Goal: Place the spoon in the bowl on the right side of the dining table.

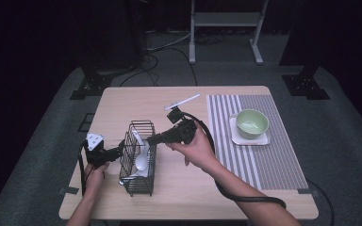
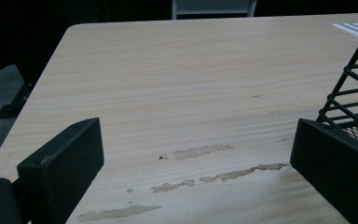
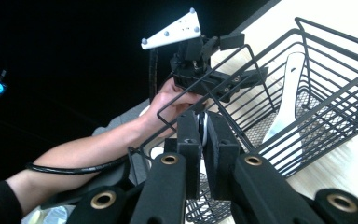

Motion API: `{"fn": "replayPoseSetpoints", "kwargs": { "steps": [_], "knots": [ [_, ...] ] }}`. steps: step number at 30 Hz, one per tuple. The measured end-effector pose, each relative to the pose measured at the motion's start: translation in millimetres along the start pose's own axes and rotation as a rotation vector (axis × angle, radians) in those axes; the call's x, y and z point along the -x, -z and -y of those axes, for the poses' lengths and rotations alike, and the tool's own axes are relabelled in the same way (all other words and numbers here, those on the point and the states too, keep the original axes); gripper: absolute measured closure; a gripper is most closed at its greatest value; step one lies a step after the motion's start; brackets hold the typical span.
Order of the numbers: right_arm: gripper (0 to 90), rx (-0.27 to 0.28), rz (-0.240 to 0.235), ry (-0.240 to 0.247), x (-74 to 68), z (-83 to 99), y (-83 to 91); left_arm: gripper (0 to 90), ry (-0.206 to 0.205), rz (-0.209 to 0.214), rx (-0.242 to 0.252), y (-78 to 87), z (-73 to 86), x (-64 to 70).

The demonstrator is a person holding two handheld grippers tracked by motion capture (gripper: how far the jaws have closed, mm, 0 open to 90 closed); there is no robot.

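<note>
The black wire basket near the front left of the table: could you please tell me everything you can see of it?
The wire basket is a black, open-topped rectangular rack of thin metal-looking bars with a fine mesh floor, standing upright on the wooden table. Inside, white spoons lean against its wall. The left gripper sits beside its left wall with its fingers spread. The right gripper reaches over its rim, fingers closed on something thin and shiny.

The left tool (image 2: 193,172) hangs low over the pale wooden counter (image 2: 182,79), its two black jaws standing wide apart at 8 and 4 o'clock with nothing between them. Pale scuffed streaks (image 2: 205,151) mark the wood in the gap. At 3 o'clock a black wire basket (image 2: 352,93) rises just beside the right-hand jaw. A striped mat (image 2: 356,29) edges in at 2 o'clock.
</note>
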State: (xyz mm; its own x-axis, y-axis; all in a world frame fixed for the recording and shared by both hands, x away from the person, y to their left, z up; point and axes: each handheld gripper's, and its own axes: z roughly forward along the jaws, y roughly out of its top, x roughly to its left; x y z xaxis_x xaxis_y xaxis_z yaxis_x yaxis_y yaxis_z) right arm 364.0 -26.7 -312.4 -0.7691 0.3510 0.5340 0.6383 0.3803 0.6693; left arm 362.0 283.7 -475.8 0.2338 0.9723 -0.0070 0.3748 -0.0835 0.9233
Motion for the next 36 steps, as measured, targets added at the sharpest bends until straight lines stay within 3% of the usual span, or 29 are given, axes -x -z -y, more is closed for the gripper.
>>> {"fn": "replayPoseSetpoints", "kwargs": {
  "steps": [22,36],
  "knots": [
    [85.5,0.084,-0.097,-0.075,5.0,-2.5,26.7,1.6,0.003,0.000,0.000,-0.1,0.0,0.4],
    [85.5,0.119,-0.118,-0.090,6.4,-3.4,45.6,1.6,0.002,0.000,-0.001,0.0,-0.1,0.3]
  ]
}}
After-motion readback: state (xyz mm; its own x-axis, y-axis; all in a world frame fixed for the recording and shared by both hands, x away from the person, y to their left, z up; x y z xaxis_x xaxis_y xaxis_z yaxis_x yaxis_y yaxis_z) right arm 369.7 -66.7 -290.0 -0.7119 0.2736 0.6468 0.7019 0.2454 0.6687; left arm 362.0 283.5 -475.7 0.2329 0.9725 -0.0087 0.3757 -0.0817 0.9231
